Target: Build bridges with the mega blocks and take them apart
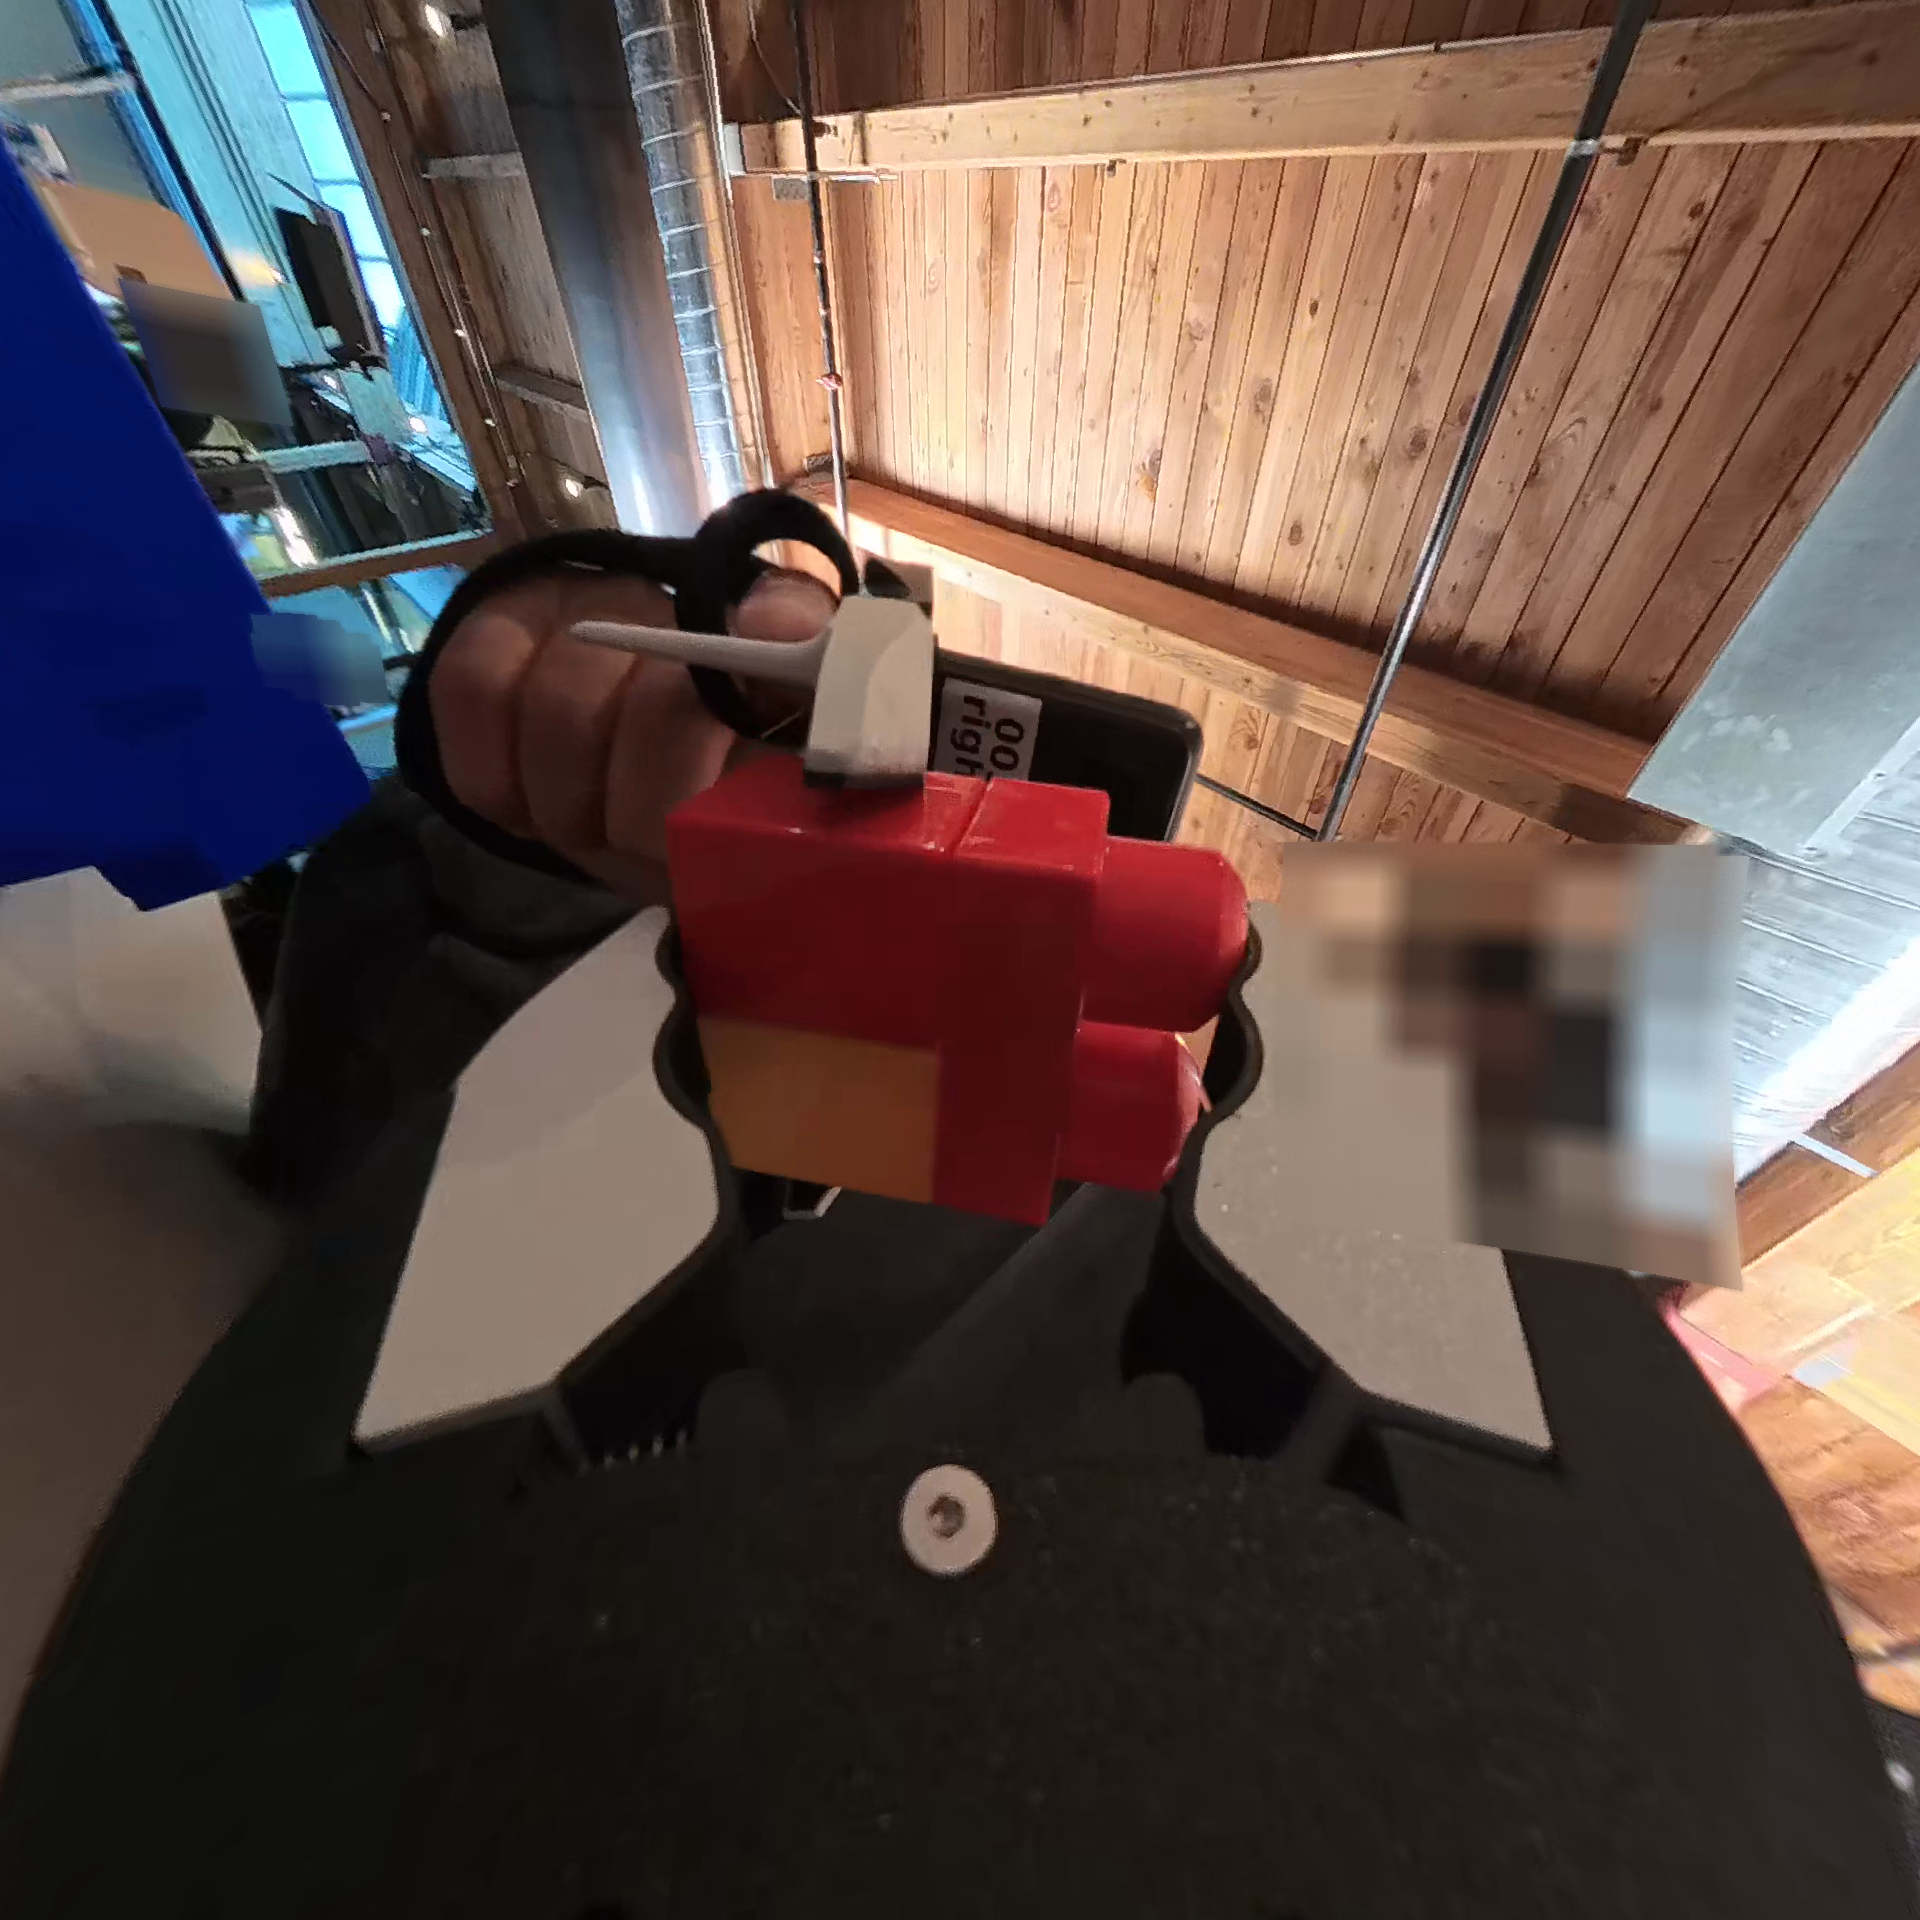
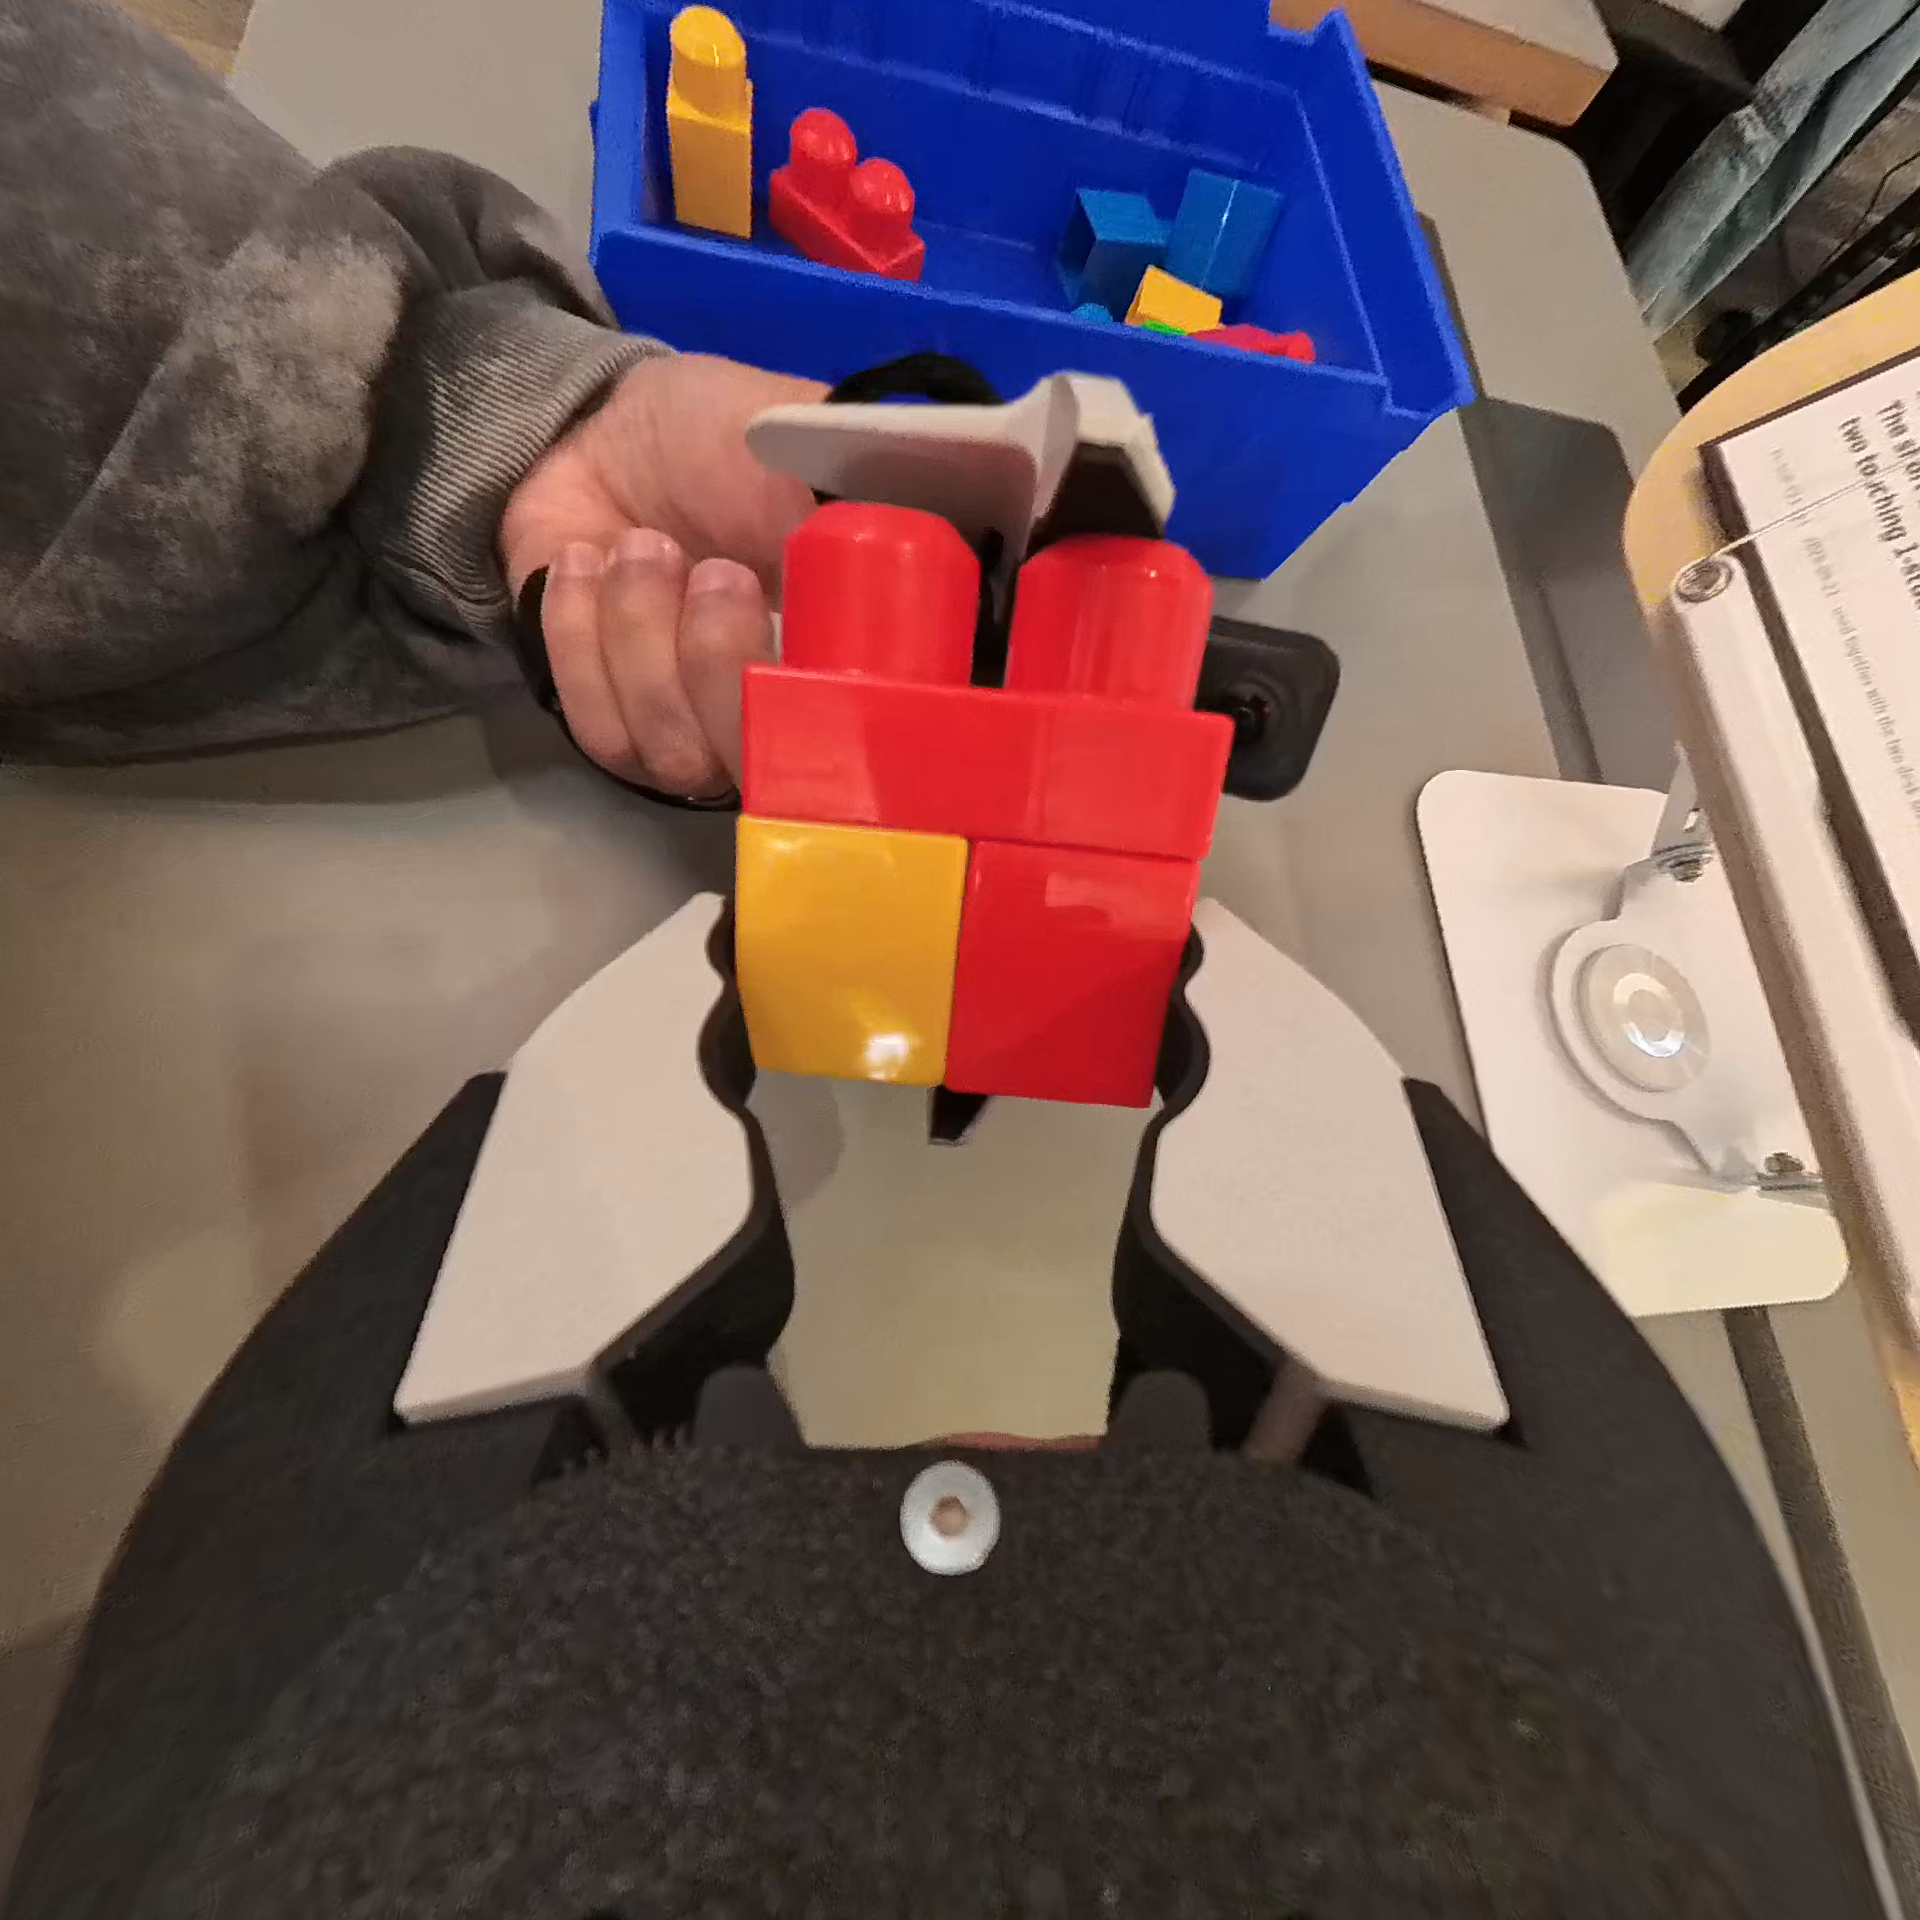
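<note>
Both claws meet on one small stack of blocks. From the left wrist view, the left claw (image 1: 956, 1049) is closed on the stack (image 1: 894, 997), its two grey fingers (image 1: 540, 1195) pressing the sides. The stack lies on its side here: a red block with two round studs (image 1: 1164, 935) pointing right, and a yellow block (image 1: 821, 1101) low on the left. A white finger of the right claw (image 1: 868, 707) touches the top of the red block, and a hand (image 1: 561, 717) with a black strap holds that tool behind. This view looks up at a wooden plank wall (image 1: 1195, 416) and a metal duct (image 1: 613, 260); the blue bin (image 1: 125, 623) shows only as an edge on the left.

From the right wrist view, the right claw (image 2: 961, 997) grips the lower part of the stack: one yellow block (image 2: 847, 945) and one red block (image 2: 1070, 966) side by side, with a wide red block (image 2: 987, 758) across them, its two studs up. The left claw's grey finger (image 2: 914, 457) sits at the studs, held by a hand (image 2: 634, 623) in a grey sleeve (image 2: 208, 436). Only this view shows the grey table (image 2: 312, 987), the inside of the blue bin (image 2: 1330, 436) with a tall yellow block (image 2: 712, 135), a red two-stud block (image 2: 847, 213), two blue blocks (image 2: 1174, 239) and some smaller pieces, and a white stand (image 2: 1621, 1039) on the right.
</note>
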A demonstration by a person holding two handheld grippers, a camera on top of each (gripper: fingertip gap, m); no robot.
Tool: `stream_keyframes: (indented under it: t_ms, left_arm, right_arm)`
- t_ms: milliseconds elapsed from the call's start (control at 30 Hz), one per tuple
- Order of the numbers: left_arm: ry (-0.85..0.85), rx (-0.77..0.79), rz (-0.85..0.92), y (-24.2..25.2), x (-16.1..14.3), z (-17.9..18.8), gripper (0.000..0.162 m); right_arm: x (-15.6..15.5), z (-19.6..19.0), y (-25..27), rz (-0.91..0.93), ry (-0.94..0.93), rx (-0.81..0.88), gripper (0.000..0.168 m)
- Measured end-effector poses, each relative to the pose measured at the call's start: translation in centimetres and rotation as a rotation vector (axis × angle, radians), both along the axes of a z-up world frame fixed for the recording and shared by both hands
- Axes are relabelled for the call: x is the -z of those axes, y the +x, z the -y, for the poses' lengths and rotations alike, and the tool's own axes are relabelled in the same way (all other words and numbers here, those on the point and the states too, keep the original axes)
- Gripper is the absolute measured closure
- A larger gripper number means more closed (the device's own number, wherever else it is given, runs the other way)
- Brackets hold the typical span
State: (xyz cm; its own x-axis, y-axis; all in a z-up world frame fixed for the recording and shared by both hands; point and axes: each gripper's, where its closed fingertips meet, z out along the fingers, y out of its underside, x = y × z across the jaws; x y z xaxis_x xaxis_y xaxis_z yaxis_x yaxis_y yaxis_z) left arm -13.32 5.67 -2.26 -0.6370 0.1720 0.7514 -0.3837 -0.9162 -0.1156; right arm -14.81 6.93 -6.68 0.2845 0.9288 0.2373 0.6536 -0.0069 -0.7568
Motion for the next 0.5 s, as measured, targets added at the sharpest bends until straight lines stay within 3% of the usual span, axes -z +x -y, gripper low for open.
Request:
stream_keyframes:
  t_ms: [367, 467, 500]
  left_arm:
    - [0.034, -0.02, 0.012, -0.04, -0.14, 0.19, 0.067]
    - [0.064, -0.038, 0.008, -0.05, -0.34, 0.36, 0.054]
    - [0.07, -0.031, 0.003, 0.03, -0.29, 0.56, 0.058]
  right_arm:
    - [-0.1, 0.35, -0.12, -0.024, 0.007, -0.01, 0.092]
    - [0.14, 0.67, -0.31, -0.015, 0.001, -0.025, 0.092]
    - [0.18, 0.73, -0.44, -0.015, 0.001, -0.028, 0.092]
